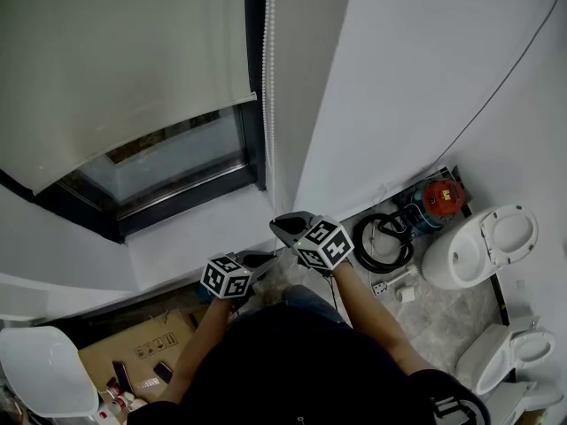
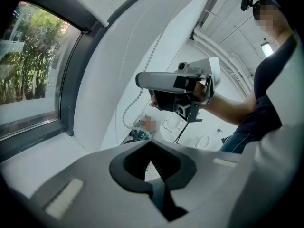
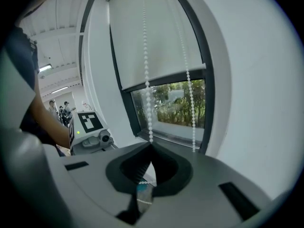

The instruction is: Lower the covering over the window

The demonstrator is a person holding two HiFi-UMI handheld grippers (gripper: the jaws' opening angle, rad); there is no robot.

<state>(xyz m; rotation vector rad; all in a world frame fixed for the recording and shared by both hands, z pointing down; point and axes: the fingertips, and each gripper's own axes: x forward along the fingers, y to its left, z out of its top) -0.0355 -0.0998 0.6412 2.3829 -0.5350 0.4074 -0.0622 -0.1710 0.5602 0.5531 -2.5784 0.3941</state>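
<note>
A white roller blind [image 1: 115, 60] covers the upper part of the window; bare glass [image 1: 168, 162] shows below its hem. Its white bead chain [image 1: 268, 78] hangs along the frame's right side. In the right gripper view one strand of the bead chain [image 3: 145, 70] runs down into my right gripper [image 3: 151, 145], which is shut on it; the second strand hangs free behind. The blind [image 3: 152, 37] hangs above green trees. My right gripper [image 1: 279, 227] sits below the sill. My left gripper [image 1: 264, 259] is lower and beside it, shut with nothing in it [image 2: 151, 142].
A white wall corner rises right of the window. Below on the floor lie a coiled black hose [image 1: 383, 242], a red device [image 1: 443, 195], two white toilets [image 1: 483, 246], a cardboard box [image 1: 133, 357] and a white chair [image 1: 40, 370].
</note>
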